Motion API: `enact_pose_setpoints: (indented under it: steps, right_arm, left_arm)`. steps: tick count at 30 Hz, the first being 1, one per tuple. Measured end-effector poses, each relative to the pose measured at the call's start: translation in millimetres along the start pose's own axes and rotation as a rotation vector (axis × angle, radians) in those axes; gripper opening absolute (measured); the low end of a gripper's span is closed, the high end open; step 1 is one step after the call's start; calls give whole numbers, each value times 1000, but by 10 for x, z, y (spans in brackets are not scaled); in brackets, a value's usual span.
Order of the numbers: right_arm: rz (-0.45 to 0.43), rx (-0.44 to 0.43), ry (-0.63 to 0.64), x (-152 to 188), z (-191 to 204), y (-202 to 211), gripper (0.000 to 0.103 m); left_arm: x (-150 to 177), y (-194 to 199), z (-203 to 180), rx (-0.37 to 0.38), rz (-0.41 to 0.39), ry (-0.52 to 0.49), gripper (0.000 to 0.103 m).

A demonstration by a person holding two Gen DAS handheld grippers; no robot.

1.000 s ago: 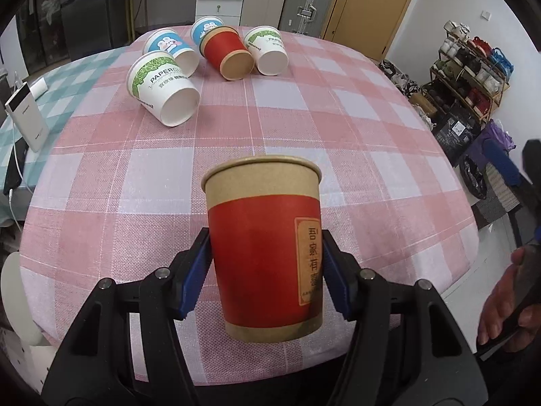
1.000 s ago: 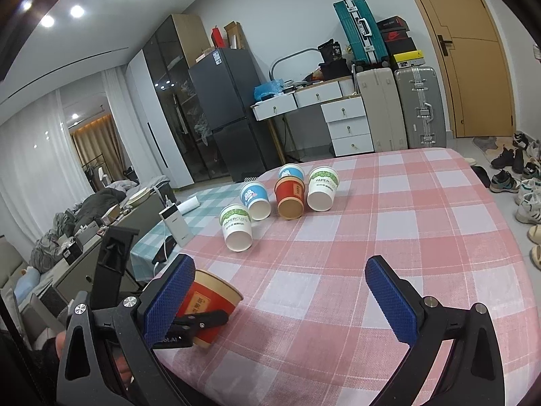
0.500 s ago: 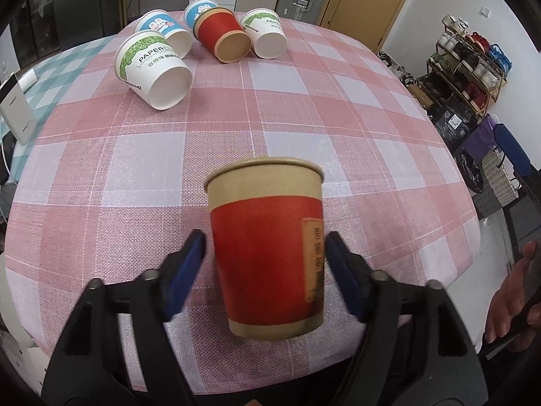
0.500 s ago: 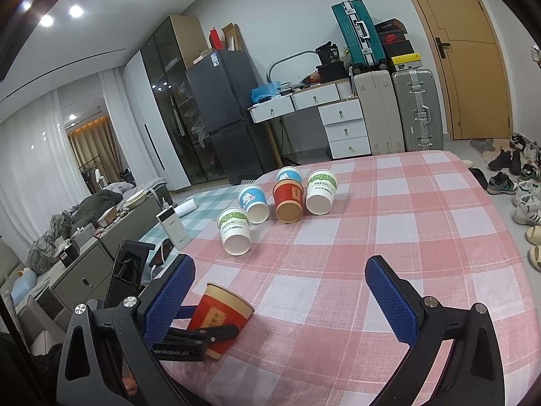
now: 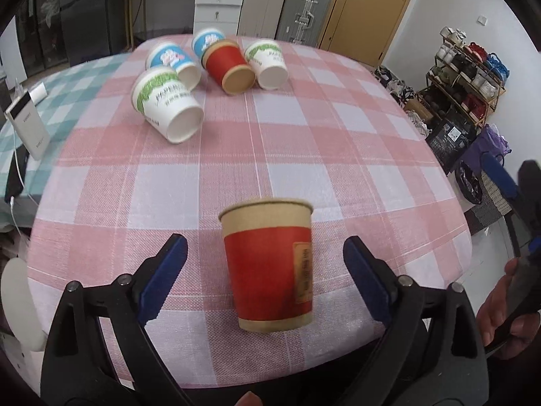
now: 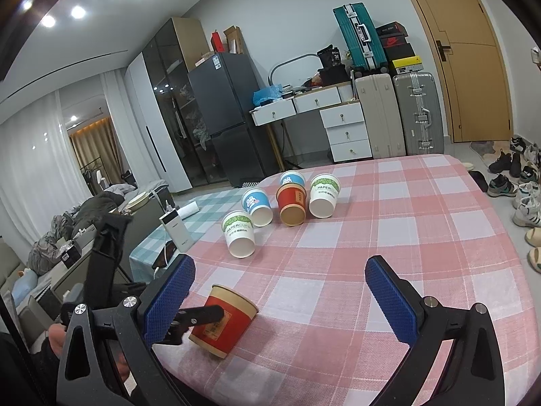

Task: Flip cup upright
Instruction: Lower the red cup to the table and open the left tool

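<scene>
1 red cup [image 5: 268, 267] w/ kraft rim, upright, left gripper [image 5: 263, 270] released, right gripper [image 6: 277, 301] released

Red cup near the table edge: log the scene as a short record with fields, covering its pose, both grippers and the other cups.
cup: red cup, standing upright, mouth up, near the front edge
surface: pink checked tablecloth
left gripper: open, pads either side of the cup, not touching it
right gripper: open, holding nothing, above the table
other cups: five lying on their sides at the far end: two green-print cups, two blue-print cups, second red cup
task state: nearest cup is upright; the five far ones are not
</scene>
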State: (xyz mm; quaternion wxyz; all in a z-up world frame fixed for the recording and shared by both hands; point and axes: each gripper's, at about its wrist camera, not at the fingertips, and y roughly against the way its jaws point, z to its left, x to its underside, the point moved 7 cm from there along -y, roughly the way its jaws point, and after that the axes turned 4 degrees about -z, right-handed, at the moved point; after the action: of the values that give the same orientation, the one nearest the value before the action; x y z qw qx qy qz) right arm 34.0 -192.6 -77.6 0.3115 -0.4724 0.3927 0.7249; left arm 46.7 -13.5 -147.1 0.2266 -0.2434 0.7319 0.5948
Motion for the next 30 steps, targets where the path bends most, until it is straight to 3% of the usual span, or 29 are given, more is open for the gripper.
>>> enact_pose_setpoints:
  steps: [5,14,21,30]
  right_arm:
    - [-19,-6,19,-59,107,87,103]
    - [16,-63,49,-37,438,201,103]
    - [59,-126,27,48,690,248,103]
    - [157,-132,17,278,885,167,103]
  left_arm:
    - [-171,410,-51,15,-101,-11,101]
    - [-291,1223,38,-46,-312,12,102]
    - [-95,1578,105,-101,-365,18,102]
    - [206,1618,283,-138,-345,40,102]
